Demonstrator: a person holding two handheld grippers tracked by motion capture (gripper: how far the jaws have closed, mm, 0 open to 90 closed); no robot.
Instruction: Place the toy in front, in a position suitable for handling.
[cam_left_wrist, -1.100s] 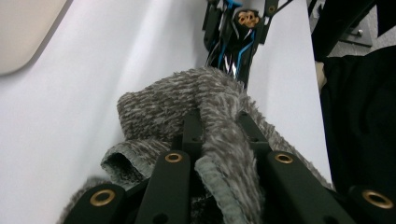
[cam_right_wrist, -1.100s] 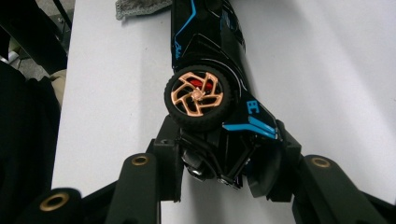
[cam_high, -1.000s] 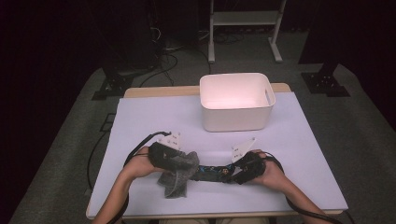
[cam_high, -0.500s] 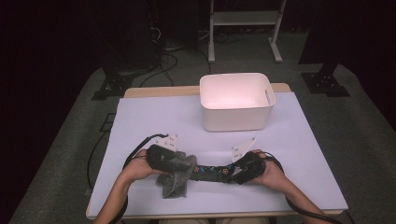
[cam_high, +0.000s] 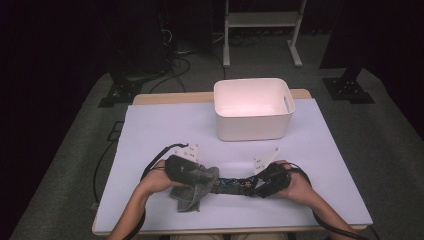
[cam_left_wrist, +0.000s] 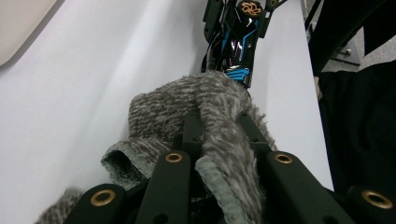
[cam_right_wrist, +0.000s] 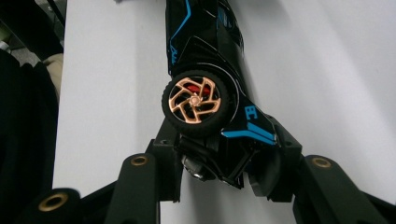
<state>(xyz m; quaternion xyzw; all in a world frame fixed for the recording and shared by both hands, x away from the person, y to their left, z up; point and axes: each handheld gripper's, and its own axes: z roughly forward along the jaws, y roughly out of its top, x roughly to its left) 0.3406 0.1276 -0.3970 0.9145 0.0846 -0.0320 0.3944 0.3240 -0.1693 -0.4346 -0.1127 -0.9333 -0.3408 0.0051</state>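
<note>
White table (cam_high: 150, 125); black toy car (cam_right_wrist: 205, 56), blue "BT"-like mark, in right tongs (cam_right_wrist: 224, 179).

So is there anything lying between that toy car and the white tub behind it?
Nothing visible does. The toy car lies near the table's front edge, one end gripped by the right gripper and the other under the grey fuzzy cloth that the left gripper pinches. Only bare white tabletop separates it from the white tub.

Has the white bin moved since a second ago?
No. The white bin sits at the same spot near the table's far edge in the high view.
</note>
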